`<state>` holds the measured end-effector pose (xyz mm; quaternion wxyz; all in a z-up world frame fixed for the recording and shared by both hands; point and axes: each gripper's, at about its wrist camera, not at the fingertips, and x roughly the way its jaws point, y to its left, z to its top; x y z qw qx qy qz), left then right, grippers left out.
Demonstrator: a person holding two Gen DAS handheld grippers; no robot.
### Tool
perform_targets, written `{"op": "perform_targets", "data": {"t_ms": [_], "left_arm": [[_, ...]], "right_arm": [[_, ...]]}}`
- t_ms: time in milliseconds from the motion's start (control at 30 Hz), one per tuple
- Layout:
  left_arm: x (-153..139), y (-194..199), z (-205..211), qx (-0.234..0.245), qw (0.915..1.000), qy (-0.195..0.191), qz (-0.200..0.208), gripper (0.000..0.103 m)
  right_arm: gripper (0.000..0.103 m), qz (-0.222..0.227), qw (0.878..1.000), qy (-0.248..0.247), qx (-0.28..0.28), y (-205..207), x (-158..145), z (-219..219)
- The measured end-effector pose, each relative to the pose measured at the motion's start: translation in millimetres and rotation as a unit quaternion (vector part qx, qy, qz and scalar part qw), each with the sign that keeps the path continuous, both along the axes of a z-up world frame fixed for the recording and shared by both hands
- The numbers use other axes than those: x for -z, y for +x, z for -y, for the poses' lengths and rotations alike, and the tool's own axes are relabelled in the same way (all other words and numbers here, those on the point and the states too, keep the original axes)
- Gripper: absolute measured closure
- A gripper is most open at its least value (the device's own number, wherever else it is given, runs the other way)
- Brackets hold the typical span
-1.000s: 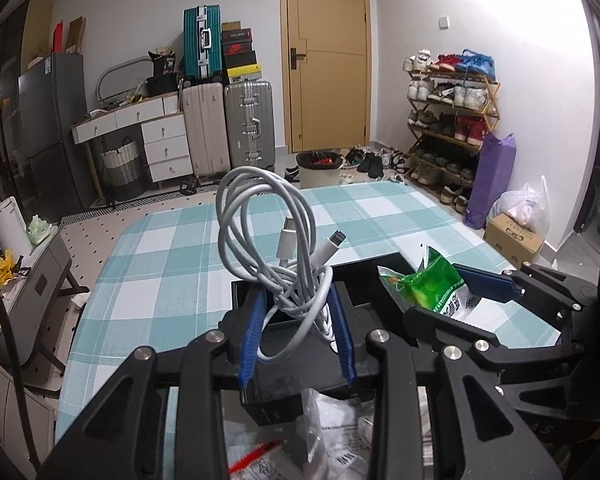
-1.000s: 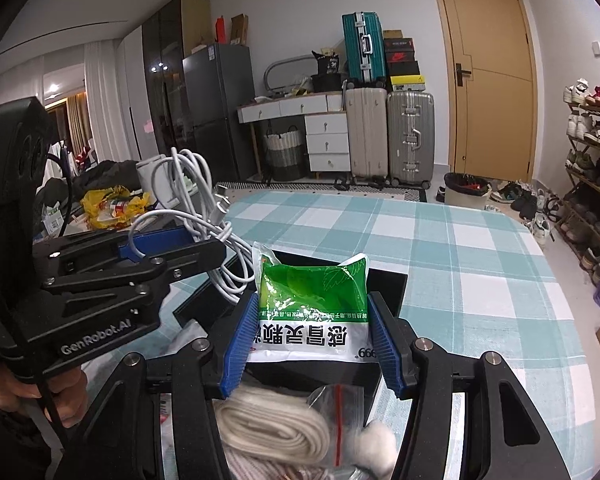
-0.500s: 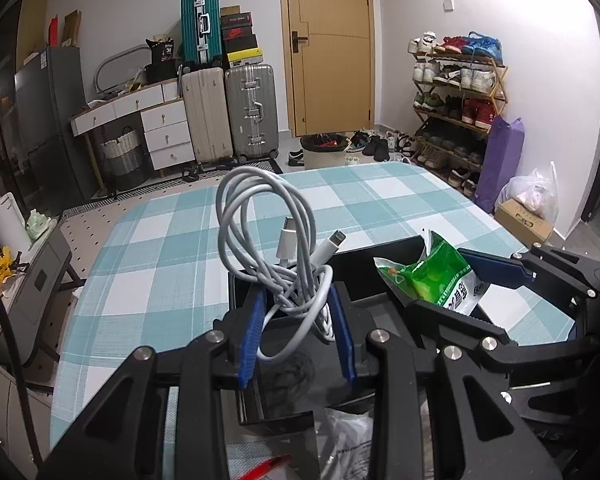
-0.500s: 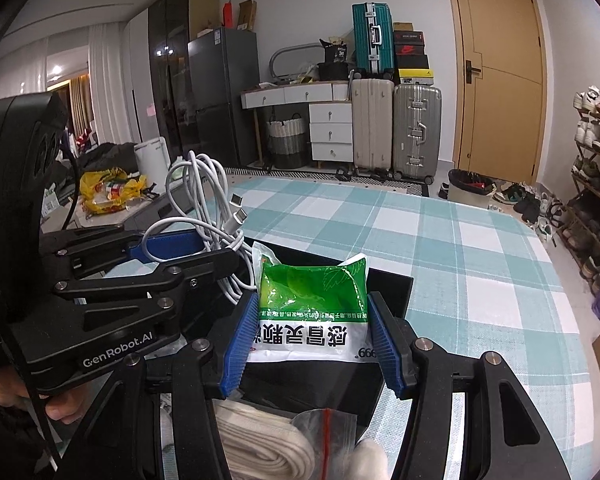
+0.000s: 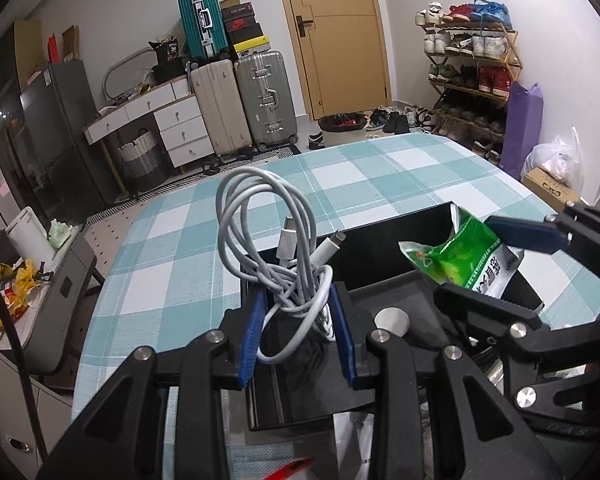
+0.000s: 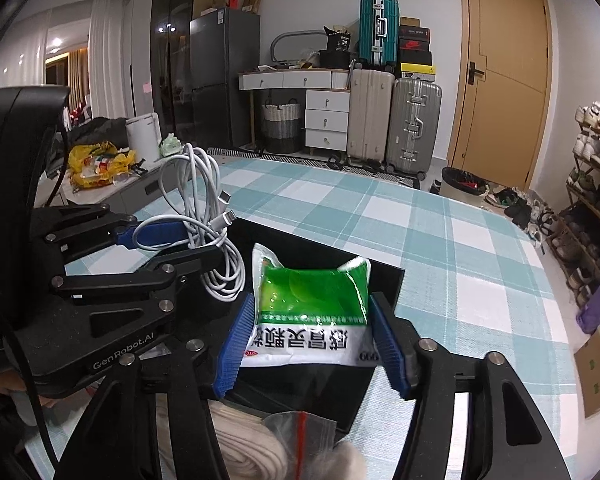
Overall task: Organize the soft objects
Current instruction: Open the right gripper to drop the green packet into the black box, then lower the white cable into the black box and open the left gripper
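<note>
Our left claw [image 5: 298, 330] stays clenched on the coiled cable [image 5: 276, 248] above the black box [image 5: 392, 240] on the worktop [image 5: 380, 172]. Our right claw [image 6: 312, 340] is opening around the green packet [image 6: 314, 308]; we should lower both inside before letting go.

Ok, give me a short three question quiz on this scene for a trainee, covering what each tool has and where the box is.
1. True or false: the left tool is clamped on a white cable.
2. Multiple choice: what sits between the right tool's pads? A) a sock B) a green and white packet C) a red pen
3. Fill in: both items hang over a black ___ on the checked tablecloth.

Key: 1 true. 2 B; its jaws are opening around it. 3 box.
</note>
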<state>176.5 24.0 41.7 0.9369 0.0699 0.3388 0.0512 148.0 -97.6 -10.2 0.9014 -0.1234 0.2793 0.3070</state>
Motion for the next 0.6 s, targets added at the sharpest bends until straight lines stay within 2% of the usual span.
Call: {"op": "perform_targets", "data": {"t_ms": [133,233,433,467,533,600], "left_arm": [[2,0,-1,0.000,1.0000,0.001,-0.005,0.071],[3,1,0,-0.001,0.9999,0.004,-0.012,0.071],[2,-1,4,0.003,0.9998,0.012,-0.013,0.067],[2,-2,5,0.003,0.9998,0.014,-0.012,0.066],[0,-5,7,0.001,0.9997,0.021,-0.009,0.050],[-3,-9,8,0.002,0.9997,0.025,-0.004,0.046]], "right_arm": [[0.026,0.011,1.000,-0.007,0.000,-5,-3,4],[0.020,0.015,1.000,-0.009,0.003,-9,-5,9],[0.016,0.019,1.000,-0.016,0.011,-16,-6,19],[0.015,0.020,1.000,-0.015,0.013,-16,-5,21],[0.013,0.020,1.000,-0.012,0.018,-18,-6,26],[0.011,0.020,1.000,-0.010,0.022,-19,-7,29]]}}
